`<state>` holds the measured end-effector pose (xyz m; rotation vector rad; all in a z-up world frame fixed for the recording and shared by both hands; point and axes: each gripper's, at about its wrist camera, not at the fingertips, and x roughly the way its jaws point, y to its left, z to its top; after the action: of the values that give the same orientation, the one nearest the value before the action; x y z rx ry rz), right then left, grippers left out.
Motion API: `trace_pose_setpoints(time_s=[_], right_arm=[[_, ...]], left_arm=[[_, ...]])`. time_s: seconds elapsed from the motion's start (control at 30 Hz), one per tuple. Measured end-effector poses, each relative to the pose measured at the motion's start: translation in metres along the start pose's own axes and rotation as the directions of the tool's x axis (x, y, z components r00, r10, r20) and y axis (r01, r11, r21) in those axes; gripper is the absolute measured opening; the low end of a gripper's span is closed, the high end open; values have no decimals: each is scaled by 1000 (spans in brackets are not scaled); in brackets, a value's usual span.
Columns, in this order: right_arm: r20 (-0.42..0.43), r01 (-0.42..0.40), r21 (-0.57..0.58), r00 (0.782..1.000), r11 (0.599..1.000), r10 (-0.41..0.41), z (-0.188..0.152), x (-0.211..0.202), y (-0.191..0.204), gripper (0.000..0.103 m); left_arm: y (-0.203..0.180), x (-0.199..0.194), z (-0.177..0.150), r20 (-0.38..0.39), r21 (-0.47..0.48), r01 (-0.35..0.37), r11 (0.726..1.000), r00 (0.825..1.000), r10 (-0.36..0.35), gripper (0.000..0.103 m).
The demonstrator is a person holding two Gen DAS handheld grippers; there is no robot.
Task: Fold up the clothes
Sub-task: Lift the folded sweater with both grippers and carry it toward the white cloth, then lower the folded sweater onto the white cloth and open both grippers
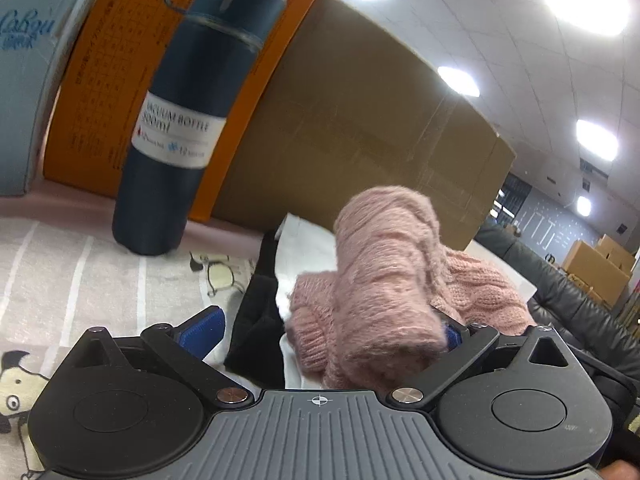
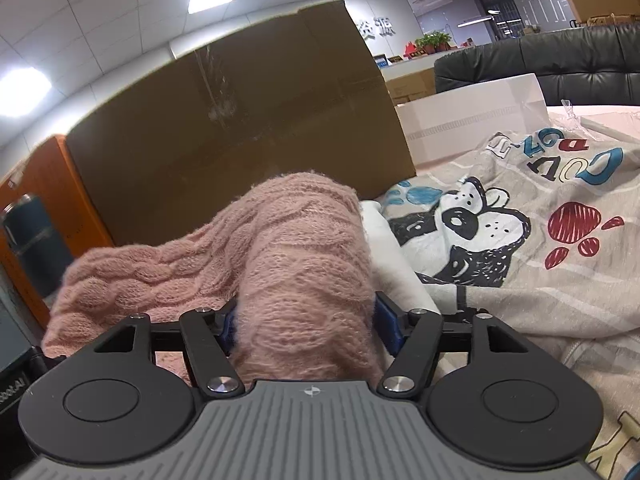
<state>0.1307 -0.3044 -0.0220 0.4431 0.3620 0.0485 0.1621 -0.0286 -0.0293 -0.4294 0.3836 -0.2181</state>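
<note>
bottle: dark blue vacuum bottle (image 1: 192, 116) standing upright, left of frame
box: large brown cardboard box (image 1: 360, 120) behind it, centre
panel: orange board (image 1: 108, 80) behind the bottle
sofa: black leather sofa (image 2: 560, 64), upper right

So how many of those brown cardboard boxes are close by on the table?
1: a big brown cardboard box stands right behind the pink sweater. More boxes sit far off across the room; others could be hidden behind it.
</note>
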Motion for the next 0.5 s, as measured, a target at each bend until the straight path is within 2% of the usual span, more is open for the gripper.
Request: trace_pose_setpoints(time_s=[0.07,0.13,0.23,0.33,0.5], right_arm=[[55,-3,-9,998,1000,3,0,-9,3,68],[122,-3,-27,992,1000,6,0,-19,8,78],[234,-16,-65,972,998,31,-2,-35,15,85],[307,-40,-124,948,991,77,-7,-46,23,91],[347,-77,-194,927,978,142,-12,-53,28,98]], left_arm=[[-2,-7,0,48,12,2,1000,999,-3,102],[-5,-14,-1,100,26,4,1000,995,-6,102],[-10,-26,-4,192,57,9,998,981,-19,102],[-17,-38,-8,291,96,3,995,956,-31,103],[-36,-66,-14,443,160,-46,986,896,-30,103]])
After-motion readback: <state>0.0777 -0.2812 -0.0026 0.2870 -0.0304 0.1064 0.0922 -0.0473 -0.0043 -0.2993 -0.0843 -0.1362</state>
